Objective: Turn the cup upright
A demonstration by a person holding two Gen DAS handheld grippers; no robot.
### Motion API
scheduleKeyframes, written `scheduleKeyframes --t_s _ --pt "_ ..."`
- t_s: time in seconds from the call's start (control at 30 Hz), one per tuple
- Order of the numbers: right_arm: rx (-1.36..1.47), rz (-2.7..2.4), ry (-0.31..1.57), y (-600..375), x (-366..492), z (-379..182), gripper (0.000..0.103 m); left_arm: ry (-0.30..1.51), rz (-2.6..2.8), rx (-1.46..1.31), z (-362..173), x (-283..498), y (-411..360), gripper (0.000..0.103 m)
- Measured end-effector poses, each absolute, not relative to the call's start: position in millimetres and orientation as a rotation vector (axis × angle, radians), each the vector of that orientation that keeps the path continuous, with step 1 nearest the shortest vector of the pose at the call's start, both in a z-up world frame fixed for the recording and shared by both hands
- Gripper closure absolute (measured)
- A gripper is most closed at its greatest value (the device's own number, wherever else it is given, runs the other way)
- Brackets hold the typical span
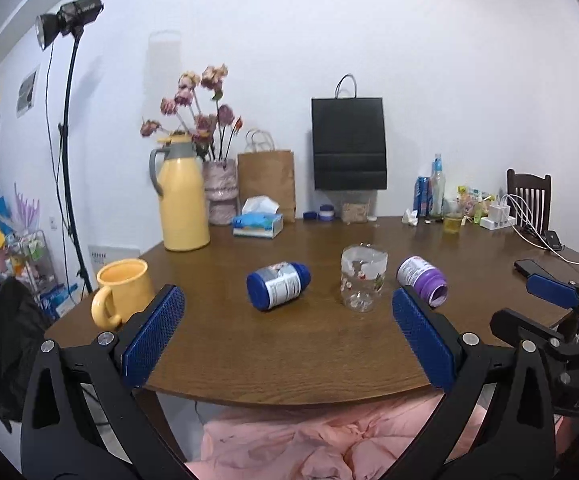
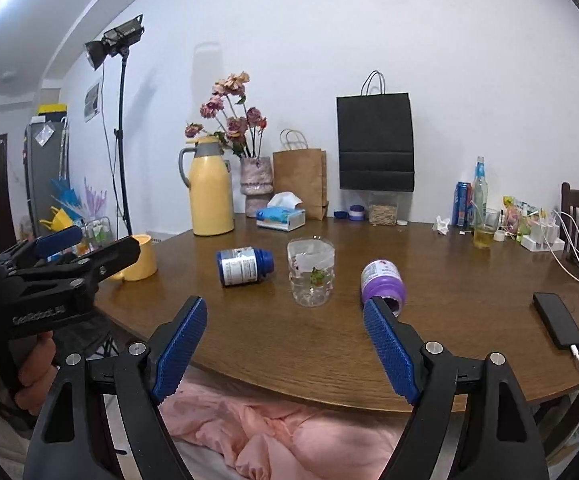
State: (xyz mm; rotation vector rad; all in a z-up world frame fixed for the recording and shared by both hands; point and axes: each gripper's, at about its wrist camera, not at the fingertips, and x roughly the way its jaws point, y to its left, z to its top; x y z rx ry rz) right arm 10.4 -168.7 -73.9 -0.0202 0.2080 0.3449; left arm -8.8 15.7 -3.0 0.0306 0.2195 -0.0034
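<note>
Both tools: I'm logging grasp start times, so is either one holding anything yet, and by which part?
Nothing is held. The left tool and right tool are both open and empty, short of the glass cup on the table.
</note>
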Motion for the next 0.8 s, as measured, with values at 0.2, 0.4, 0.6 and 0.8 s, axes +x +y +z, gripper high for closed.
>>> scheduleKeyframes --t_s 0.2,0.4,0.6,0.8 --pt "-0.022 0.340 0.202 -169.6 10.8 -71.9 0.018 0.206 -0.010 0.040 -0.6 -9.0 13.2 0.000" --pt "-0.019 0.335 0.198 -171.7 11.4 -71.3 0.018 0.203 -0.008 0.040 0.0 -8.4 13.1 0.000" --pt "-0.014 0.332 0.198 -173.2 11.0 -72.0 0.018 0.196 -0.010 0.050 -0.8 -10.2 12.2 0.000" --pt "-0.008 0.336 0.198 -172.9 9.4 -72.6 0.018 0.195 -0.011 0.053 -1.4 -11.3 12.4 0.000"
